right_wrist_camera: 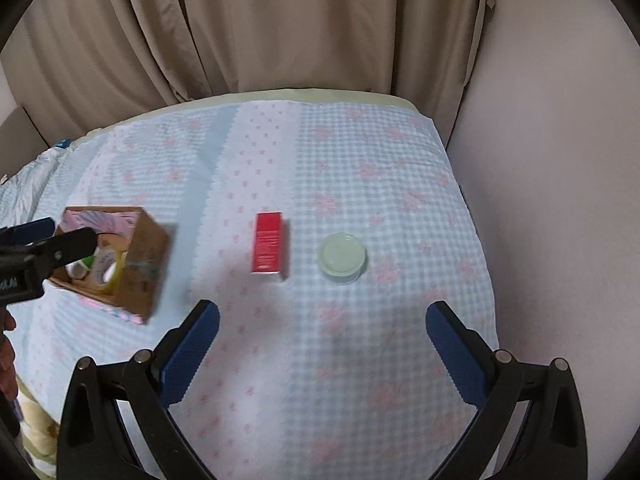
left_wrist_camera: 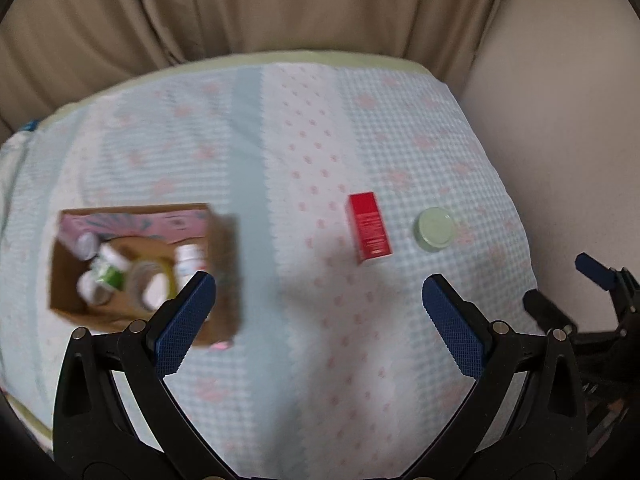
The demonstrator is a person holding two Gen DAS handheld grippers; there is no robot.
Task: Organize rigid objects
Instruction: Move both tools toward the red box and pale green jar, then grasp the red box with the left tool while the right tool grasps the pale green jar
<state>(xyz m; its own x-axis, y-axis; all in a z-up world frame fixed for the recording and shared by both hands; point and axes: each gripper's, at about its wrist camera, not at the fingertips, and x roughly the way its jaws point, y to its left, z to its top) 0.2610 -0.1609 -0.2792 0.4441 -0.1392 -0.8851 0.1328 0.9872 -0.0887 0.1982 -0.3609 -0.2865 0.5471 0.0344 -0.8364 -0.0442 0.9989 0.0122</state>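
Note:
A red box [left_wrist_camera: 369,229] lies flat on the checked cloth, with a pale green round jar [left_wrist_camera: 435,228] to its right. Both show in the right wrist view, the red box [right_wrist_camera: 269,247] and the jar [right_wrist_camera: 343,258]. A cardboard box [left_wrist_camera: 140,264] at the left holds small bottles and a tape roll; it also shows in the right wrist view [right_wrist_camera: 120,264]. My left gripper [left_wrist_camera: 320,300] is open and empty above the cloth, between the cardboard box and the red box. My right gripper [right_wrist_camera: 322,328] is open and empty, nearer than the red box and jar.
The table [right_wrist_camera: 320,98] has a pale green far edge under the cloth. Beige curtains [right_wrist_camera: 280,20] hang behind it and a plain wall [right_wrist_camera: 560,200] stands at the right. The left gripper's arm [right_wrist_camera: 36,256] reaches over the cardboard box.

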